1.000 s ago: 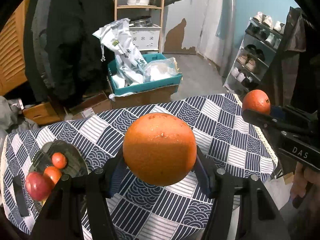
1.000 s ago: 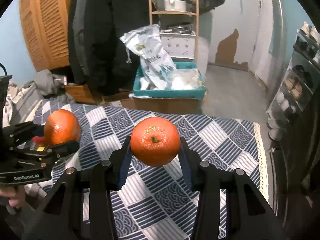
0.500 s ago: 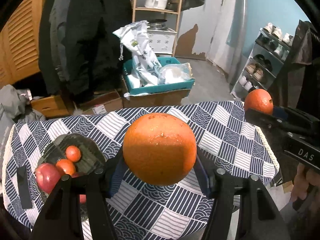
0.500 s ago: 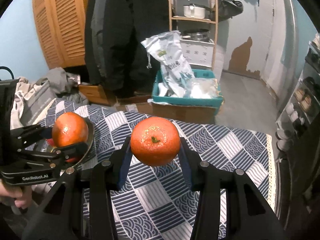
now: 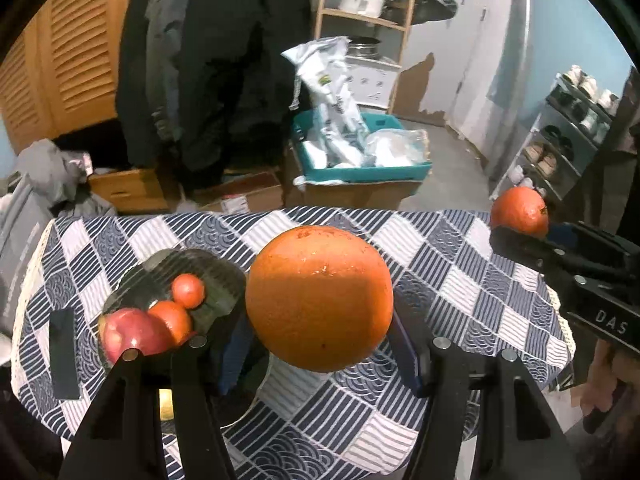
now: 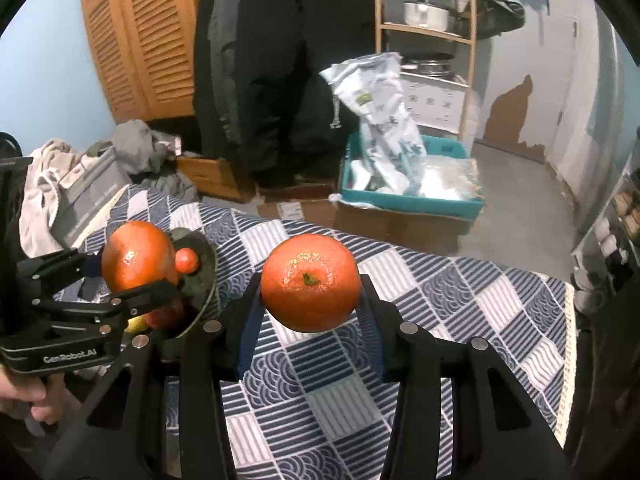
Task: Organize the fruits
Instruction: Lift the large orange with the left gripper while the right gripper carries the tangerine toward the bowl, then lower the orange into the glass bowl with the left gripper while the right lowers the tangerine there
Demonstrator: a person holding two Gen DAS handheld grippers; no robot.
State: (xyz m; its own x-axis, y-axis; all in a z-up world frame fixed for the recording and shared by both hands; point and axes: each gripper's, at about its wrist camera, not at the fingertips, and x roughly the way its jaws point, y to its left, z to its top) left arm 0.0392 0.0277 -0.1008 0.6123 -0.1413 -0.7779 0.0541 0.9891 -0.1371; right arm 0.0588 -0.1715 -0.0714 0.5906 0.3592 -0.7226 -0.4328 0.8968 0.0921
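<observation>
Orange-on-orange rn: my left claw (image 5: 320, 320) clamps the big orange (image 5: 319, 298) near the dark bowl (image 5: 224, 280) w/ three fruits in, right claw (image 6: 310, 312) clamps the tangerine (image 6: 311, 283) mid-air, both unplaced.

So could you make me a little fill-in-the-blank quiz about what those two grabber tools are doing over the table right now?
1. Each gripper is shut on an ____, held above the checked tablecloth.
2. The left gripper carries the ____ of the two oranges.
3. The dark bowl already holds a red ____ beside small orange fruits.
4. Seen from the right gripper, the bowl lies to the ____ of its orange.

Missing words: orange; larger; apple; left
</observation>
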